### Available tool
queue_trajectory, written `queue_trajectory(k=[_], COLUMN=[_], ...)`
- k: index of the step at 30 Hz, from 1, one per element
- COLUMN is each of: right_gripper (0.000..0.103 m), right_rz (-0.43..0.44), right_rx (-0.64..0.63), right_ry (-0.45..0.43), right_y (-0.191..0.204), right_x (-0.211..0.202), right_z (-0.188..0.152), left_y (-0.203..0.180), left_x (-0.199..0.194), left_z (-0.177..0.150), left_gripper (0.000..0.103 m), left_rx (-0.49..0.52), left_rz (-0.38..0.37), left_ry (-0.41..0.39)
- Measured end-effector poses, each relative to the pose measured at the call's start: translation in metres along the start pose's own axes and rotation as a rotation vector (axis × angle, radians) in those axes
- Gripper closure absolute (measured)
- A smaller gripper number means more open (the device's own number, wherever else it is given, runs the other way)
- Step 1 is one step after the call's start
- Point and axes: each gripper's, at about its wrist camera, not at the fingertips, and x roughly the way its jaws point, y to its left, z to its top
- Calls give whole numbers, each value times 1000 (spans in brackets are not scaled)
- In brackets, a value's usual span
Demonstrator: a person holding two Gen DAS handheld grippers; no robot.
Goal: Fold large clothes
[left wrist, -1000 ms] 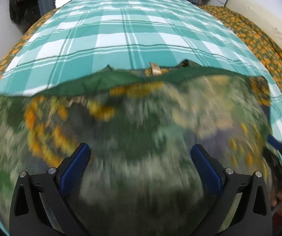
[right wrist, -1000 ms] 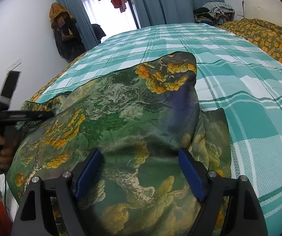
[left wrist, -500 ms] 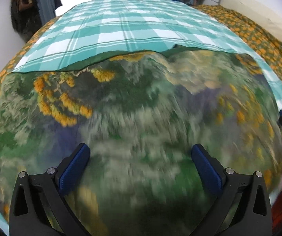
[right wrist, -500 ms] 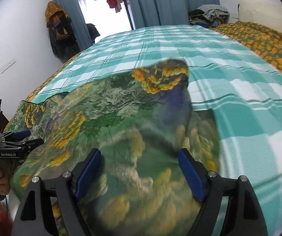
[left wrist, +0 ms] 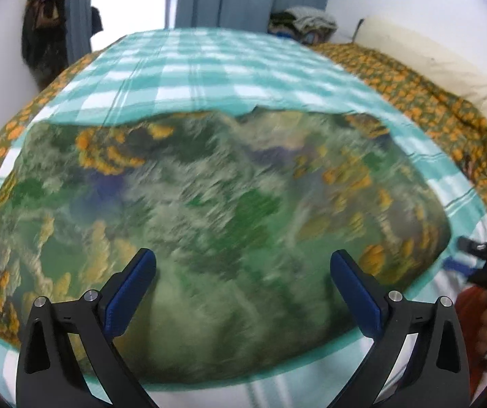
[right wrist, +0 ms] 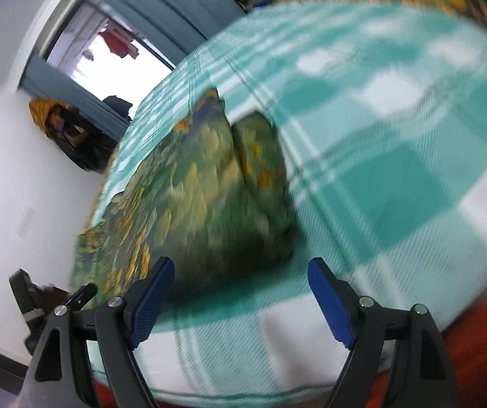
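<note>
A green garment with orange and yellow print (left wrist: pixel 216 224) lies spread on the teal-and-white checked bedsheet (left wrist: pixel 209 64), while the left gripper (left wrist: pixel 243 282) and right gripper (right wrist: pixel 240 292) hover above, both with blue-padded fingers apart, holding nothing.

The garment (left wrist: pixel 209 231) lies on the bedsheet (left wrist: pixel 209 68), with what looks like a pillow (left wrist: pixel 430 57) right of it.

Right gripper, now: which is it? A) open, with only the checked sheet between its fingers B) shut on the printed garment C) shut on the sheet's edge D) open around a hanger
A: the right gripper stands open with the checked sheet between its blue fingers; the printed garment lies beyond, ungripped.
</note>
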Motion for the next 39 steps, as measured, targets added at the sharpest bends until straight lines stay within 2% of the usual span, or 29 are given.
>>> queue_trajectory(k=[3, 6, 8, 11, 13, 14, 17, 18, 20, 22, 24, 26, 28, 29, 30, 33, 34, 35, 37, 38, 39], right_gripper=[19, 13, 14, 47, 56, 60, 66, 67, 67, 67, 67, 67, 67, 67, 67, 67, 67, 67, 67, 67, 59], right_rz=[53, 93, 123, 98, 100, 90, 36, 17, -42, -68, -86, -96, -105, -108, -112, -130, -128, -122, -107, -101, -75], right_rx=[87, 147, 249, 307, 292, 258, 46, -30, -273, -421, -572, -708, -837, -889, -961, -1104, -1139, -1170, -1188, -1174, -1144], right_ry=[23, -21, -65, -62, -68, -77, -141, -164, -245, -302, -358, -396, -420, -428, -438, -462, -466, -468, -455, -437, -410], right_y=[-7, -5, -15, -28, -26, -19, 18, 32, 79, 112, 148, 176, 196, 206, 217, 228, 229, 231, 232, 231, 228], right_x=[29, 43, 47, 53, 51, 47, 31, 24, 10, 0, -9, -15, -24, -22, -20, -20, -19, -17, -15, -16, -17], right_z=[6, 16, 18, 16, 14, 15, 16, 15, 5, -9, -28, -43, -64, -69, -81, -111, -121, -127, -131, -127, -121], left_y=[-20, -33, -34, -29, -26, -24, -24, -28, -40, -59, -91, -117, -135, -142, -145, -150, -149, -144, -132, -121, -114], left_x=[19, 52, 57, 54, 43, 34, -5, -19, -38, -45, -45, -43, -41, -39, -36, -29, -27, -23, -20, -21, -22], left_z=[-1, -13, -14, -7, 3, 9, 40, 56, 87, 106, 125, 131, 130, 129, 129, 116, 113, 108, 108, 110, 113], left_gripper=[1, 0, 0, 1, 2, 6, 7, 6, 3, 2, 2, 2, 2, 2, 2, 3, 8, 33, 59, 68, 69], left_rx=[72, 141, 156, 136, 128, 117, 54, 29, 10, 32, 99, 164, 231, 271, 306, 401, 411, 404, 357, 314, 298], left_rz=[2, 46, 50, 16, 21, 24, -3, -41, -130, -200, -269, -312, -305, -279, -239, -50, -17, 20, -3, -41, -48], left_ry=[38, 125, 112, 143, 164, 161, 86, 56, 26, 50, 112, 162, 200, 211, 220, 215, 217, 218, 235, 247, 245])
